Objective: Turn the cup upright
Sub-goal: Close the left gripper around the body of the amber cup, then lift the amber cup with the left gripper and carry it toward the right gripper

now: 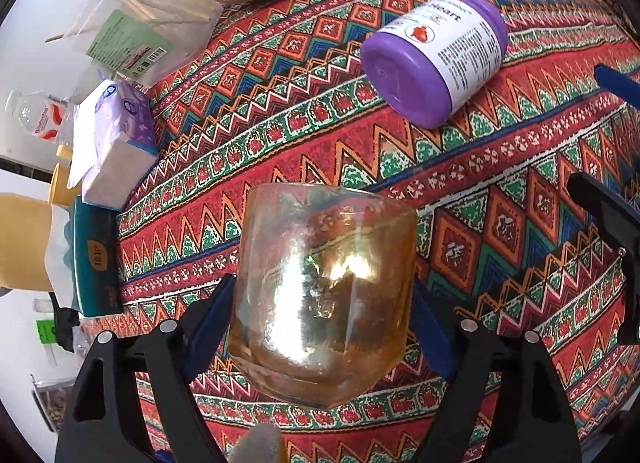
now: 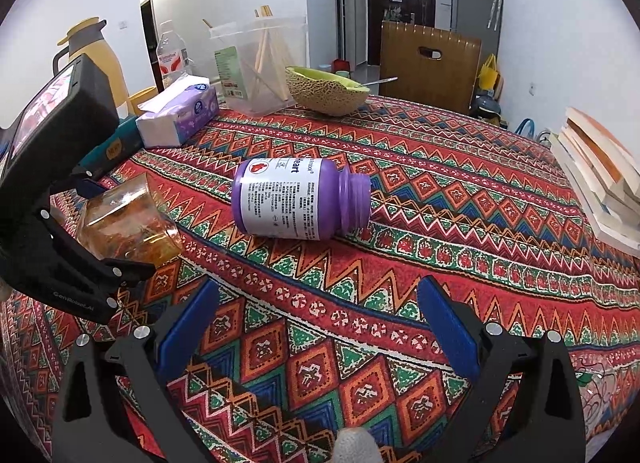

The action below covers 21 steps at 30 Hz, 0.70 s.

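My left gripper (image 1: 320, 327) is shut on a clear amber glass cup (image 1: 324, 299), its blue pads pressing both sides. The cup is held above the patterned tablecloth (image 1: 500, 247), tilted. In the right wrist view the cup (image 2: 128, 223) shows at the left, lying slanted in the left gripper (image 2: 100, 235). My right gripper (image 2: 316, 327) is open and empty, low over the cloth at the near side. Part of the right gripper shows at the right edge of the left wrist view (image 1: 612, 223).
A purple bottle (image 2: 296, 199) lies on its side mid-table. At the back stand a tissue pack (image 2: 180, 113), a clear plastic container (image 2: 260, 67), a halved melon (image 2: 328, 93), a water bottle (image 2: 172, 55) and a yellow jug (image 2: 92, 59). Books (image 2: 596, 179) are stacked at right.
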Tool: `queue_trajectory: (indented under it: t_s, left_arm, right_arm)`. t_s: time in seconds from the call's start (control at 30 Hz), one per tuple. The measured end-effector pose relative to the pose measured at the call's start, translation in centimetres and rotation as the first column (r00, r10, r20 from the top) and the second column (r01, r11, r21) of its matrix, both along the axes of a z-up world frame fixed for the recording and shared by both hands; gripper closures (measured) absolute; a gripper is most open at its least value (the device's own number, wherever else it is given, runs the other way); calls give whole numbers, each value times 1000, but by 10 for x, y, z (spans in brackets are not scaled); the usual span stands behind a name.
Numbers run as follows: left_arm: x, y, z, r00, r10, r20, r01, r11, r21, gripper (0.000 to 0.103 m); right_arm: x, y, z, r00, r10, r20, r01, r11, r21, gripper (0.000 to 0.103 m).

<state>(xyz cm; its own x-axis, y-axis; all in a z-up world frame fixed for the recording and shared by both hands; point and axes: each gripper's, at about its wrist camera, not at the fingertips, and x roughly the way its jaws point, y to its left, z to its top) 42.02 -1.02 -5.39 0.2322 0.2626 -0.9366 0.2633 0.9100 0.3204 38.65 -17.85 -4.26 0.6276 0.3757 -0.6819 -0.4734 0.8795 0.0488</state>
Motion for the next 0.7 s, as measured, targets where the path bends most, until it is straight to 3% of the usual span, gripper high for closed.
queue_trajectory:
  t_s: [0.27, 0.7]
  left_arm:
    - [0, -9, 0, 999, -18, -40, 19, 999, 42, 25]
    - [4, -2, 1, 998, -5, -69, 8, 999, 36, 26]
  right_arm:
    - [-1, -1, -1, 1000, 5, -5, -5, 1000, 9, 8]
    - [-1, 1, -3, 1000, 17, -13, -17, 1000, 12, 8]
